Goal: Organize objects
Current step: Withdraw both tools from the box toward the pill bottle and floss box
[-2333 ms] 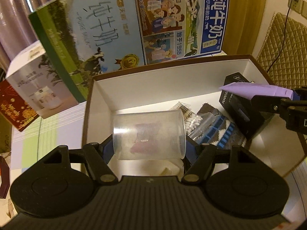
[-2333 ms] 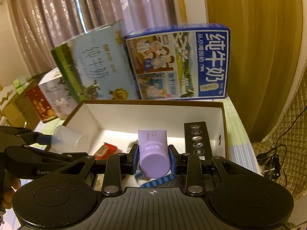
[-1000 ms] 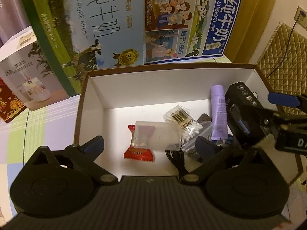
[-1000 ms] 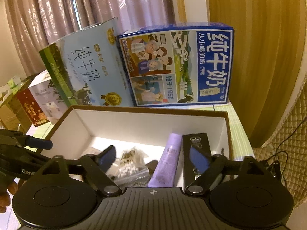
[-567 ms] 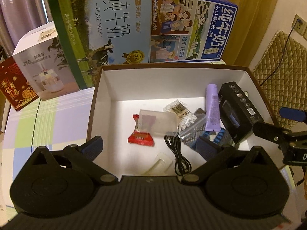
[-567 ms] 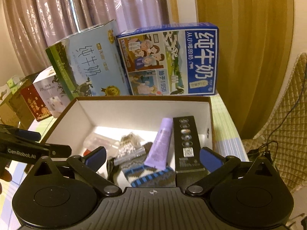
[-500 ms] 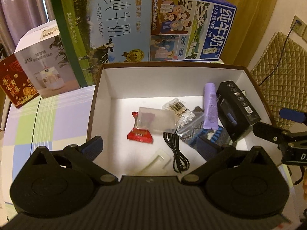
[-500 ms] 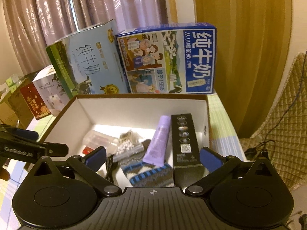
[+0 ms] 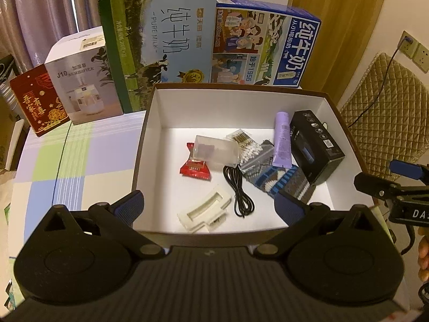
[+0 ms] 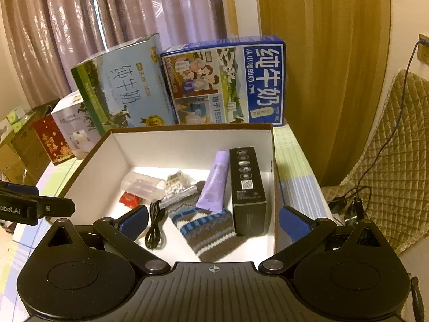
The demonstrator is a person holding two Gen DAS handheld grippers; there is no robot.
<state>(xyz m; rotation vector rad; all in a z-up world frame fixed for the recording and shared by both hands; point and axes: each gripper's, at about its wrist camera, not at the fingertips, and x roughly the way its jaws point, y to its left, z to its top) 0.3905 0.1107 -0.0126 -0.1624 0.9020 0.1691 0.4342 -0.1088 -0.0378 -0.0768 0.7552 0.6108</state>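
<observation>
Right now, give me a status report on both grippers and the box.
Left gripper open, empty. Right gripper open, empty. Purple tube and clear plastic cup lying in the white box. Nothing in the way.

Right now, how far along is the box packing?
Looks done: clear cup, purple tube, black carton, sock, cable, swabs and red packet all lie in the box. In hand: nothing; left gripper and right gripper are open. Left: no loose items visible outside.
</observation>
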